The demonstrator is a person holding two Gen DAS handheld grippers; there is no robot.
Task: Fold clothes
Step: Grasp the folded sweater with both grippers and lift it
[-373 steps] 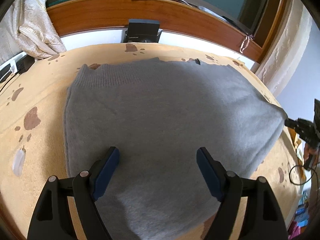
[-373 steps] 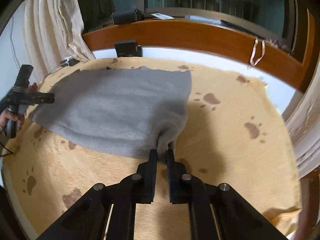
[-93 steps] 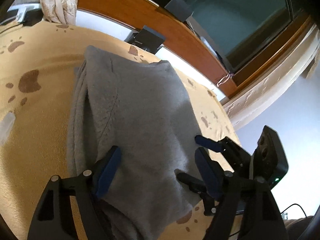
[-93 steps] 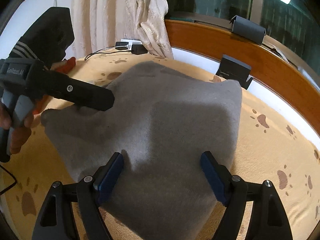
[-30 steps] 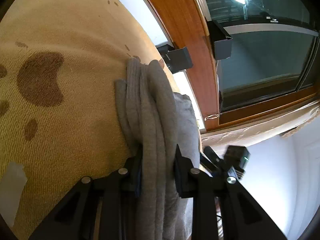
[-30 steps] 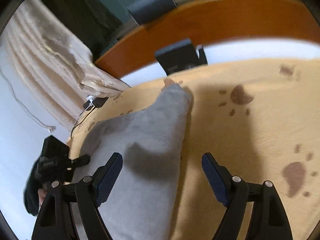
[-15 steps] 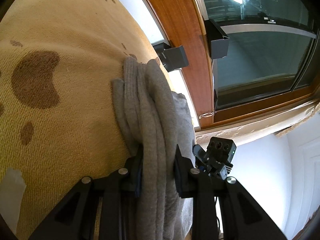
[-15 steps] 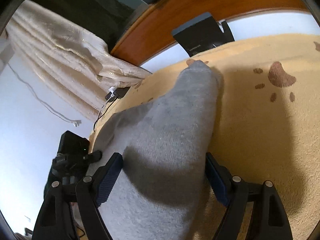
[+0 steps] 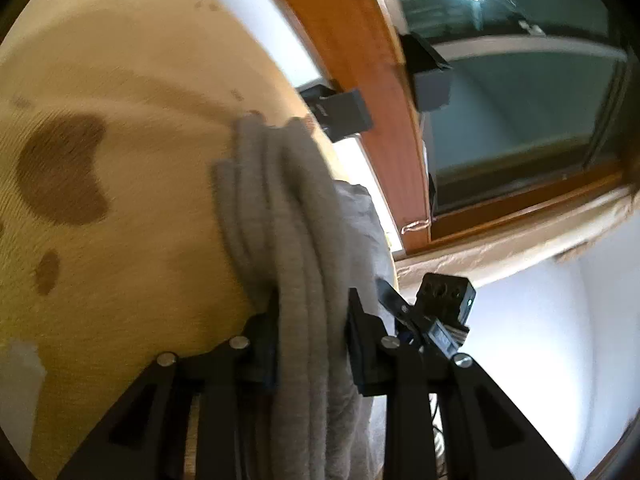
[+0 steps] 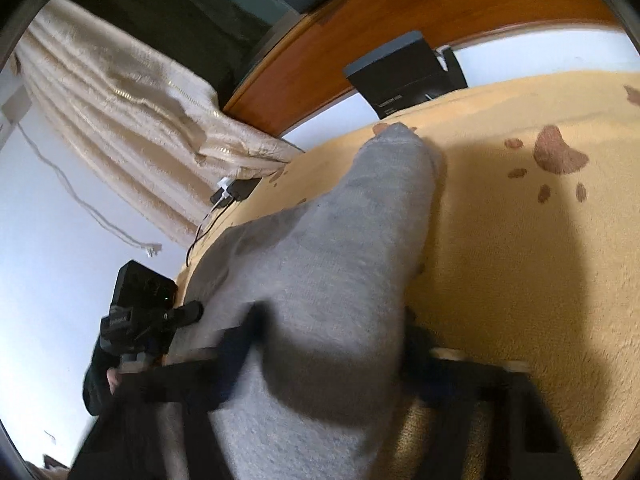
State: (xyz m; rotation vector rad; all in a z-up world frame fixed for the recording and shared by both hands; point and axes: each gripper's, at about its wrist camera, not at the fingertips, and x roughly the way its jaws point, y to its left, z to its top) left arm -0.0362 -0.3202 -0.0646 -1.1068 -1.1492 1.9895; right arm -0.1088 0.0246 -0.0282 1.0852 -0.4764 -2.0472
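Note:
The grey sweater (image 9: pixel 288 208) lies folded in thick layers on the yellow paw-print blanket (image 9: pixel 120 240). My left gripper (image 9: pixel 312 320) is shut on the layered edge of the stack. In the right wrist view the sweater (image 10: pixel 340 240) bulges up between the fingers of my right gripper (image 10: pixel 334 336). Those fingers (image 10: pixel 244 340) are blurred and stand either side of the fold, so their grip is unclear. Each gripper shows in the other's view: the right gripper's body (image 9: pixel 440 308) past the sweater, the left gripper (image 10: pixel 140 312) held by a hand (image 10: pixel 112 376).
A black box (image 10: pixel 404 76) leans on the wall under the wooden window sill (image 9: pixel 360 40). A cream curtain (image 10: pixel 120 120) hangs at the left, with a charger and cable (image 10: pixel 232 192) below it. Bare blanket (image 10: pixel 520 260) stretches to the right.
My right gripper has slid further onto the sweater's folded side, and its fingers look slightly closer together. The left gripper stays clamped on the stack with little movement.

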